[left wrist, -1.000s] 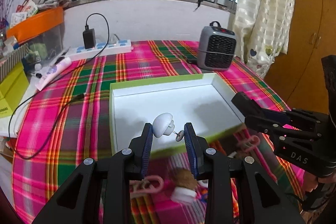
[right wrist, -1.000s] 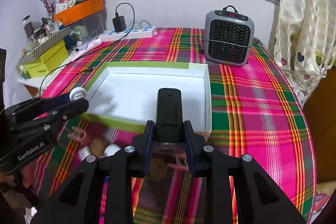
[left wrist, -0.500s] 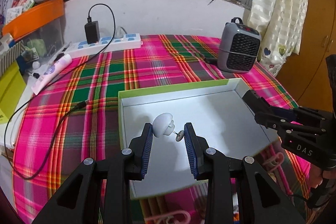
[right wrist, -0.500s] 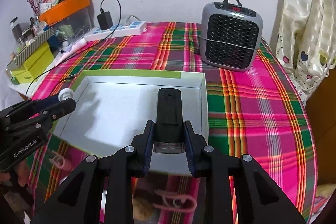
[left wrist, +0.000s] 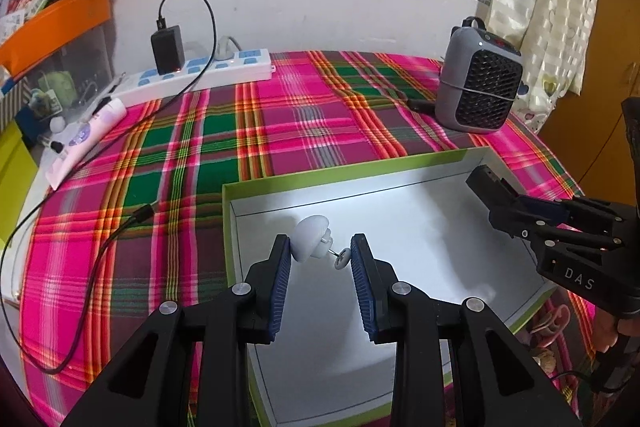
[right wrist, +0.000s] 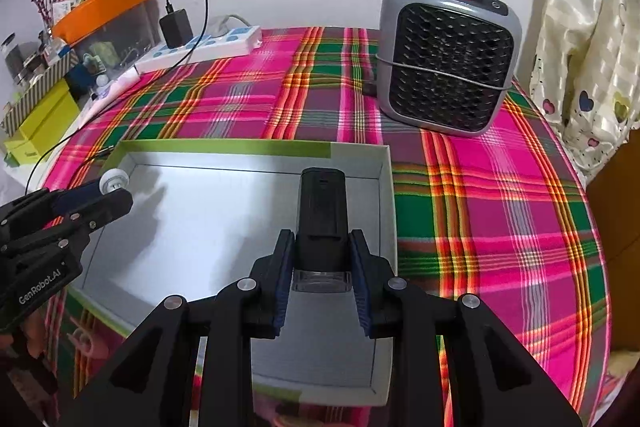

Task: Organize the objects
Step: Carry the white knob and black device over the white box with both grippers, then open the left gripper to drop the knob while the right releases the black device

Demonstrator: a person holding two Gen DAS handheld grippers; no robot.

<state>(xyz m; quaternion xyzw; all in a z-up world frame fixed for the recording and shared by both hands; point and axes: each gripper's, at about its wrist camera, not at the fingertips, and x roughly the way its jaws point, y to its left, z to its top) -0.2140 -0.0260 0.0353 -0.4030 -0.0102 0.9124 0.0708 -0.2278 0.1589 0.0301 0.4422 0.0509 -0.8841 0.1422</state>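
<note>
White knob-like piece (left wrist: 310, 237) w/ pin sits pinched in left gripper (left wrist: 320, 253), black device (right wrist: 322, 215) clamped in right gripper (right wrist: 322, 259); both jaws nearly closed, held over the open box (right wrist: 384, 195), prob. for drop-in.

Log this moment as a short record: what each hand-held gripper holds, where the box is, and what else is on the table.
left hand-held gripper: shut on white hook, above box
right hand-held gripper: shut on black device, above box
box: open, white inside, green rim, nothing lying in it
table: plaid cloth
also on table: heater, power strip
</note>
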